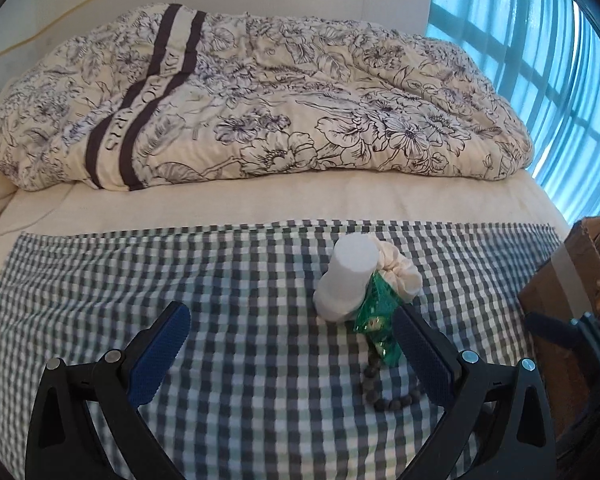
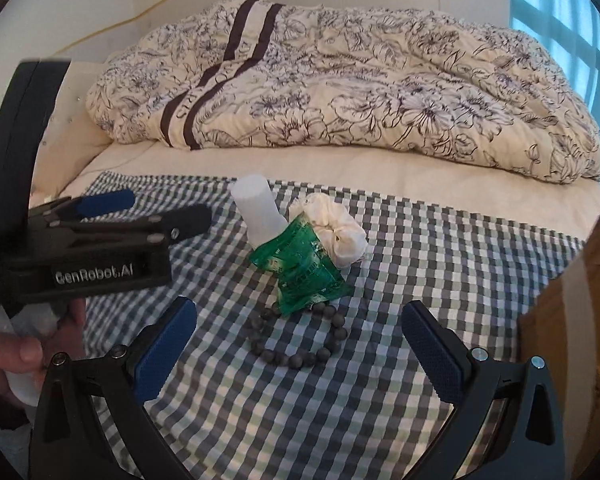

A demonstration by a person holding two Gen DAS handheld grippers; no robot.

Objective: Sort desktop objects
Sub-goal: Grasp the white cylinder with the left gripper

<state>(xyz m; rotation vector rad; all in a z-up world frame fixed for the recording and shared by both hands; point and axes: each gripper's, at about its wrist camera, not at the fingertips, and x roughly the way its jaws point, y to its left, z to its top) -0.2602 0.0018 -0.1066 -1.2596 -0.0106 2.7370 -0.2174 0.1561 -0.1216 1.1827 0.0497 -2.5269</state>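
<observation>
both grippers wide open, empty. right gripper (image 2: 298, 344) over bead bracelet (image 2: 298, 338); lower straight, avoid green packet (image 2: 300, 268) overlapping beads. left gripper (image 1: 292, 344) idle.

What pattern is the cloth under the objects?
Grey, white and pale green check on the cloth; clearest in the right wrist view.

"GenRobot.AI" on left gripper (image 2: 166, 210) body, "PARIS" on duvet (image 1: 260, 100) stripe

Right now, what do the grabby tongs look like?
Both tongs have black plastic frames with silver screws and two fingers faced with bumpy blue pads. Seen from the right camera, the left tongs' body carries white lettering reading GenRobot.AI.
</observation>
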